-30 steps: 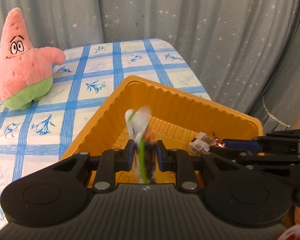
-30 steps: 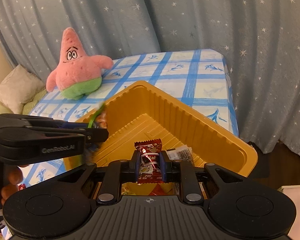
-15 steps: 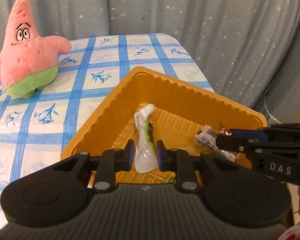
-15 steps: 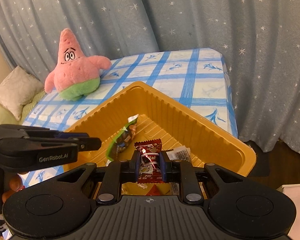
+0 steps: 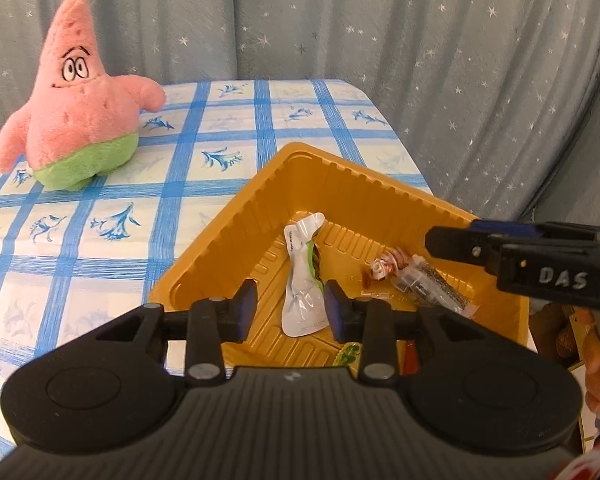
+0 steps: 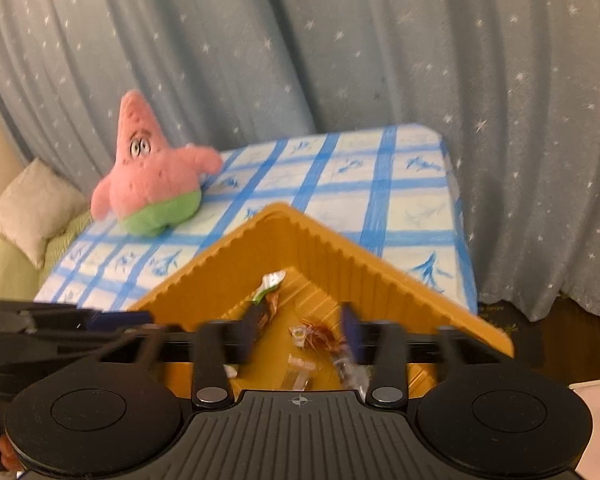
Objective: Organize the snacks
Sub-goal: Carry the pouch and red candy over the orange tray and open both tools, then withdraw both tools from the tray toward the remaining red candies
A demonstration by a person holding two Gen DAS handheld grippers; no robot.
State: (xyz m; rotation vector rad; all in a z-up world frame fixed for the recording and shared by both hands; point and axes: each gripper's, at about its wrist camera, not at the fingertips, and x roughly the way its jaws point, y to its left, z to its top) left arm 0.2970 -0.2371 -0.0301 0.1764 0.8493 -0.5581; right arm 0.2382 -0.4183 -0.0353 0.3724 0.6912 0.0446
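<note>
A yellow ribbed tray sits on the checked table. On its floor lies a white and green snack packet, loose between the fingers of my left gripper, whose jaws are opening; the pads stand clear of it. A red and white candy and a clear packet lie to its right, under my right gripper. In the right wrist view, my right gripper is opening above the tray, nothing between its pads. The red candy and green packet lie below. My left gripper reaches in from the left.
A pink and green starfish plush stands on the blue checked tablecloth at the back left. A starred grey curtain hangs behind and right of the table. A beige pillow lies left of the table. More wrappers lie in the tray's near part.
Both grippers have opened. The white and green packet left my left gripper and the red packet left my right; both now lie in the tray. The left gripper drew back slightly.
</note>
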